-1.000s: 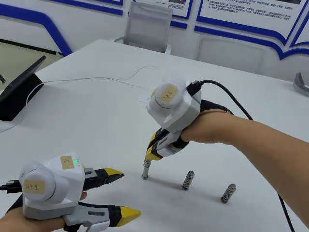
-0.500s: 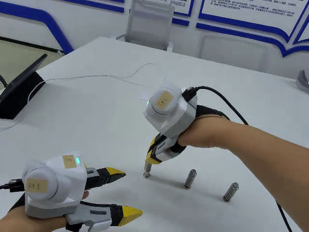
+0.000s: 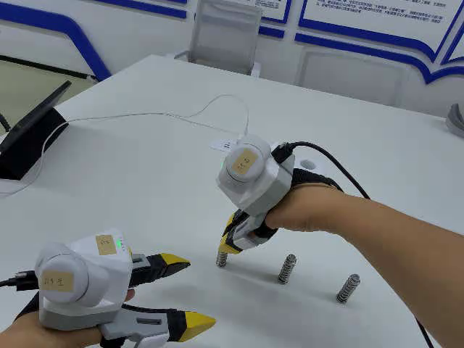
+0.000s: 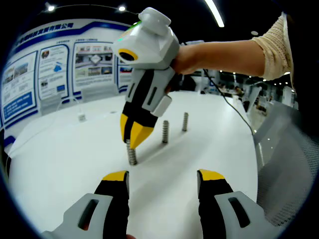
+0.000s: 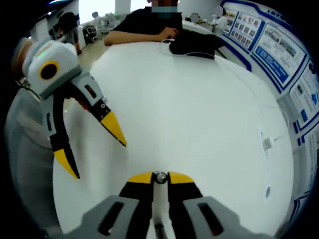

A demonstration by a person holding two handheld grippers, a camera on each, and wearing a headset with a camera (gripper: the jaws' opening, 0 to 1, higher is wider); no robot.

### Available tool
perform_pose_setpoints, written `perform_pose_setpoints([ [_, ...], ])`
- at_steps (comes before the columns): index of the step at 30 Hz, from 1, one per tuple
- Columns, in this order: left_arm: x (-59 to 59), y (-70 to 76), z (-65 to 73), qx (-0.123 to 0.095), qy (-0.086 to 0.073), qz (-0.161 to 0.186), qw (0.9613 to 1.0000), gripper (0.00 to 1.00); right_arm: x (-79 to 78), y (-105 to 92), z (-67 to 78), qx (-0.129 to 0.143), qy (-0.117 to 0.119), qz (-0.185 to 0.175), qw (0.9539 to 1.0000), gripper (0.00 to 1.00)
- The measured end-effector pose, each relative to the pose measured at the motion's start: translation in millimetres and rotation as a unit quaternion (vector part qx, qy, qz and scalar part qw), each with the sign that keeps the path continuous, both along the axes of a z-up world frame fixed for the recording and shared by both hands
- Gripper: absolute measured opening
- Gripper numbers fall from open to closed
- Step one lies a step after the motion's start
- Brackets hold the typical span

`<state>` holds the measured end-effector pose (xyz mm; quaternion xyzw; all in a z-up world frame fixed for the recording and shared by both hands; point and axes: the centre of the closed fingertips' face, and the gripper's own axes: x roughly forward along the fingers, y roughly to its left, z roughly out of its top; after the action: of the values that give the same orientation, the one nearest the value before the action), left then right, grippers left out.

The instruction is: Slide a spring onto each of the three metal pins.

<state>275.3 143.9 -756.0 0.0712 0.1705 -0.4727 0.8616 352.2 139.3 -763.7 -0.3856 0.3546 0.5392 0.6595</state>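
Left claw: closest in, the white-and-grey left claw with yellow tips (image 3: 187, 291) hangs low over the desk, its jaws spread wide apart and pointing toward the row of springs.
Right claw: just beyond, the white, yellow-tipped right claw (image 3: 229, 247) comes steeply down in a bare hand (image 3: 308, 206), its tips pinched in around the top of the first pin.
First pin: there it is, the slim upright metal pin (image 5: 159, 178), its round head sitting right between the yellow tips in the right gripper view.
First spring: the grey coiled steel spring (image 3: 222, 258) is wrapped round that pin, with its coils showing just under the tips and its foot on the desk.
Second spring: a matching grey coil (image 3: 287, 268) stands upright beside the first, apart from it and touched by no claw.
Third spring: another grey coil (image 3: 349, 288) stands upright at the end of the same row, near the forearm.
Desk: the broad white desk (image 3: 145, 188) carries all three.
Cables: a thin white cable (image 3: 145, 115) snakes across the far half, and a thick black cable (image 3: 333, 161) arcs off the right claw.
Far left: a black wedge-shaped stand (image 3: 29, 130) sits at the desk edge.
Background: a grey chair (image 3: 225, 32) is pushed up to the far edge, with blue-trimmed wall boards (image 3: 377, 22) behind.
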Motion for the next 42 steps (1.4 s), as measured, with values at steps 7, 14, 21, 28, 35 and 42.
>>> perform_pose_setpoints([
  [7, 0.5, -0.2, -0.9, 0.0, 0.002, 0.0, 1.0, 0.56, 0.9, 1.5, -0.4, 0.006, 0.0, -0.002, 1.0, 0.12],
  [14, 1.0, -0.3, -0.3, 0.001, 0.001, 0.001, 1.0, 0.56, 0.9, 1.1, 0.9, 0.014, 0.0, -0.006, 0.9999, 0.13],
  [21, 3.0, 0.6, 1.2, 0.003, -0.001, 0.002, 1.0, 0.57, 0.0, -0.5, 7.8, 0.027, -0.003, -0.011, 0.9996, 0.18],
  [28, 6.1, -0.3, 5.3, 0.003, -0.004, 0.002, 1.0, 0.58, -2.0, -8.5, 17.1, 0.044, -0.007, -0.019, 0.9988, 0.22],
  [35, 8.7, -1.8, 8.6, 0.004, -0.006, 0.001, 1.0, 0.59, -3.5, -23.2, 24.6, 0.062, -0.009, -0.038, 0.9973, 0.25],
  [42, 11.2, -1.7, 11.6, 0.002, -0.007, 0.004, 1.0, 0.61, -4.0, -36.4, 33.0, 0.081, -0.016, -0.056, 0.995, 0.29],
])
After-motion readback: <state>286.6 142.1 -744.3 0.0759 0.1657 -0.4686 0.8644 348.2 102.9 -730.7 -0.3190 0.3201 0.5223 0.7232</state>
